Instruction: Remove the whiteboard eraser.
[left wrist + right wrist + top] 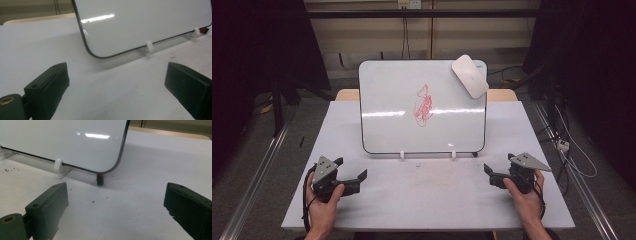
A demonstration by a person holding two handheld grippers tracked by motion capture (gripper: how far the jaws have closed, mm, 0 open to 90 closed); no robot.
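Whiteboard (392,105) stands between and beyond both open claws.

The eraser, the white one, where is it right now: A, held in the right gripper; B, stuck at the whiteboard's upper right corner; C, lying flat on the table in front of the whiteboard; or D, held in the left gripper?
B: the high view shows the eraser sitting on the upper right corner of the whiteboard, above the red scribble.

whiteboard (392,100): white, red scribble (424,106) | table (432,200): white | claws: black
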